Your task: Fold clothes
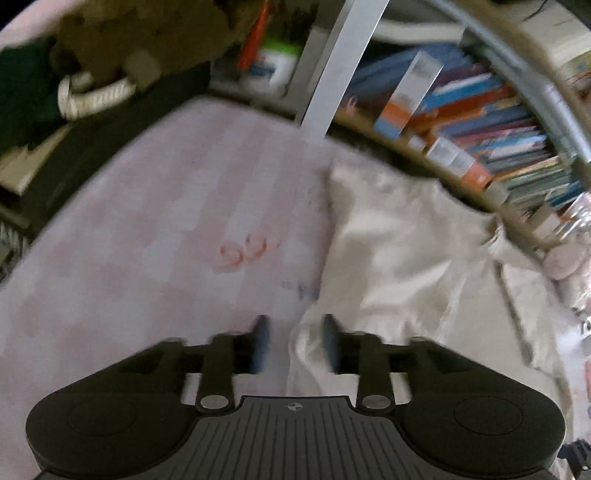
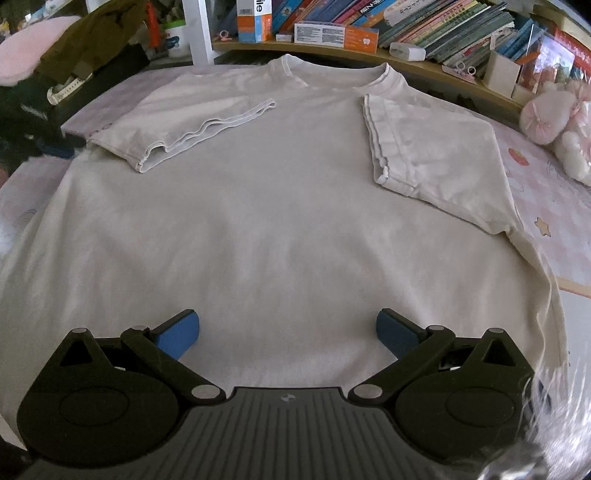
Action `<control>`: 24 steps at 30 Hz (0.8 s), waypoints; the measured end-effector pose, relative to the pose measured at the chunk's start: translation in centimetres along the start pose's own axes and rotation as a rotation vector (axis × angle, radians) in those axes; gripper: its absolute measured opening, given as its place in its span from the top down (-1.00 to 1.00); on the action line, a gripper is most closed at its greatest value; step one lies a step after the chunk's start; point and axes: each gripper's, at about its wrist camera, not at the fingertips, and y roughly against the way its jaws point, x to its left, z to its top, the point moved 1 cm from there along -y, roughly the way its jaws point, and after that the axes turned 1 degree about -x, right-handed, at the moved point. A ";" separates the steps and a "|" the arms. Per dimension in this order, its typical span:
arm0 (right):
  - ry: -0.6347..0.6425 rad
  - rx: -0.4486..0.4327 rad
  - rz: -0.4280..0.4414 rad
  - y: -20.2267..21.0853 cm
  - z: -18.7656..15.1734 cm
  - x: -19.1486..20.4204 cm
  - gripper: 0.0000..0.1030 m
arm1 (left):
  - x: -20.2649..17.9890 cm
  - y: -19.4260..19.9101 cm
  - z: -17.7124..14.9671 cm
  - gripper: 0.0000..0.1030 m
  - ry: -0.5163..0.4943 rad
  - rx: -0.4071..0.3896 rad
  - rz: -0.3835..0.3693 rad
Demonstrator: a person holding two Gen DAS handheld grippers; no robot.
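A cream T-shirt (image 2: 277, 221) lies flat on a pink patterned bed sheet (image 2: 546, 199), collar at the far side and both short sleeves folded inward over the chest. My right gripper (image 2: 288, 332) hovers over the shirt's near hem area, jaws wide open with nothing between the blue pads. The left wrist view is blurred. It shows the shirt (image 1: 406, 258) bunched to the right and bare sheet (image 1: 147, 221) to the left. My left gripper (image 1: 295, 336) stands partly open at the shirt's edge. A fold of cloth lies in the gap near the right finger (image 1: 330, 343), not pinched.
A low shelf (image 2: 369, 55) crammed with books and boxes runs along the bed's far side. Pink and white plush toys (image 2: 550, 122) sit at the far right. Dark clothes and a strap (image 2: 74, 74) are piled at the far left beside a white post (image 2: 199, 33).
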 end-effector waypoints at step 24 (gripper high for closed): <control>-0.020 0.001 -0.031 -0.2 0.0 0.1 -1.00 | -5.5 -13.7 6.7 1.00 -0.101 -0.063 0.036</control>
